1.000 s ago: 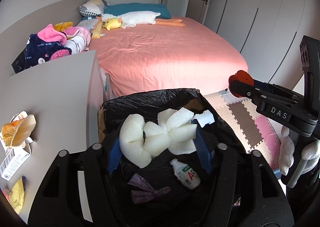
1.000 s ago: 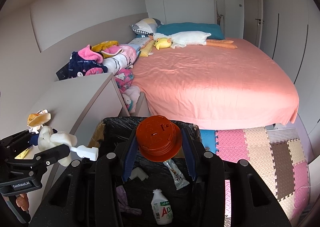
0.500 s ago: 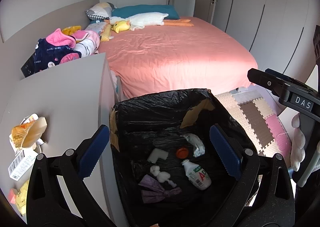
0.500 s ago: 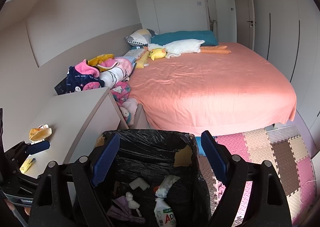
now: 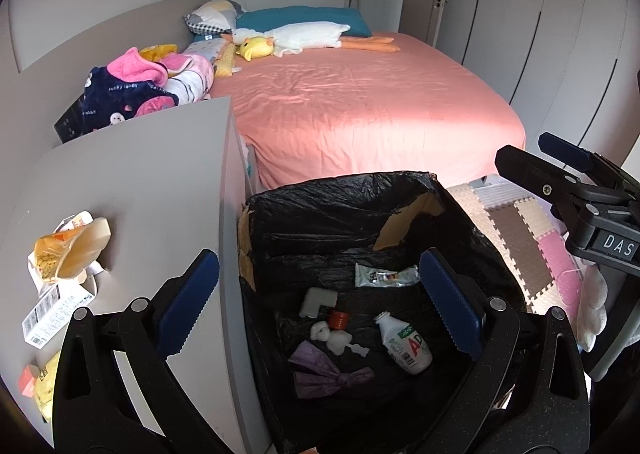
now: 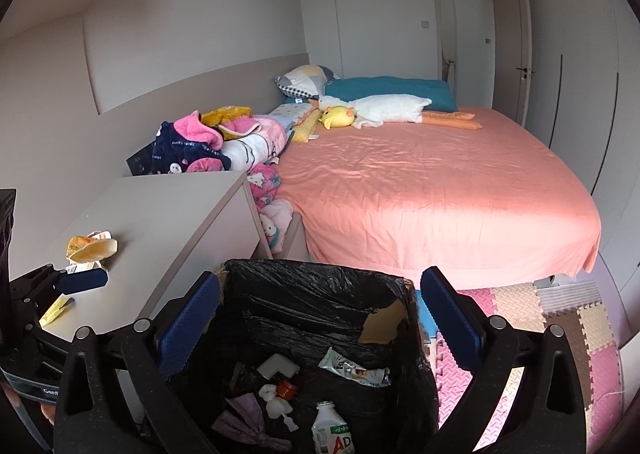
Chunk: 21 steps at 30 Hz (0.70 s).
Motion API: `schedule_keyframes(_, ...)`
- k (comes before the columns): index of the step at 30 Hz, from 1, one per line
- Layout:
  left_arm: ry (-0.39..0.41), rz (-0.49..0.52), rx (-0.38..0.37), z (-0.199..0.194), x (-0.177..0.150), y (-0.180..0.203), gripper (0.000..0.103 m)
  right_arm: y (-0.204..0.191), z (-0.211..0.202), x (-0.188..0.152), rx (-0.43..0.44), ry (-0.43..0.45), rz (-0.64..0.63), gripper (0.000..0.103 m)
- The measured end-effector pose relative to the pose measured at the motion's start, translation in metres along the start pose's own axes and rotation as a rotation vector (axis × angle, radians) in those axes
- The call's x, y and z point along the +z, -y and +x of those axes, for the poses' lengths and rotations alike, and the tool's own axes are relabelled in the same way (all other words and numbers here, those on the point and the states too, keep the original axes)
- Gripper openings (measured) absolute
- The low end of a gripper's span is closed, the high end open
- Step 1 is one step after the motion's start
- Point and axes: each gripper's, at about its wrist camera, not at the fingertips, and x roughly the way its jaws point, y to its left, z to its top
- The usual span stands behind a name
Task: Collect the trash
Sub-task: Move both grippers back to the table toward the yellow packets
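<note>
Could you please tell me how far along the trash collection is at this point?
Partly done. The bin already holds a bottle, an orange cap, white foam, a wrapper and a purple scrap. Nothing is in hand: the left hand-held gripper and right hand-held gripper are both open above it. Left: the snack bag and packaging scraps on the counter.

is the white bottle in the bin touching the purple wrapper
Apart: the left wrist view shows black liner between the white bottle and the purple wrapper.

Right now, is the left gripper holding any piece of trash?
No. The left gripper has its jaws spread wide with nothing between them, above the trash bin, where the white foam piece already lies.
</note>
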Motion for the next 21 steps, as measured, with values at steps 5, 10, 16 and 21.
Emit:
schedule_keyframes(5, 0.004, -0.030, 0.035, -0.010, -0.009, -0.018, 0.097, -0.022, 0.007, -0.003, 0.034, -0.011, -0.035, 0.100)
schedule_keyframes(10, -0.003, -0.076, 0.087, -0.020, -0.024, -0.045, 0.097, -0.049, 0.015, -0.004, 0.081, -0.028, -0.069, 0.100)
schedule_keyframes(16, -0.015, -0.127, 0.143, -0.032, -0.045, -0.075, 0.097, -0.080, 0.025, -0.008, 0.142, -0.049, -0.098, 0.100)
schedule_keyframes(21, -0.024, -0.159, 0.180, -0.042, -0.059, -0.097, 0.097, -0.103, 0.032, -0.011, 0.174, -0.067, -0.122, 0.100)
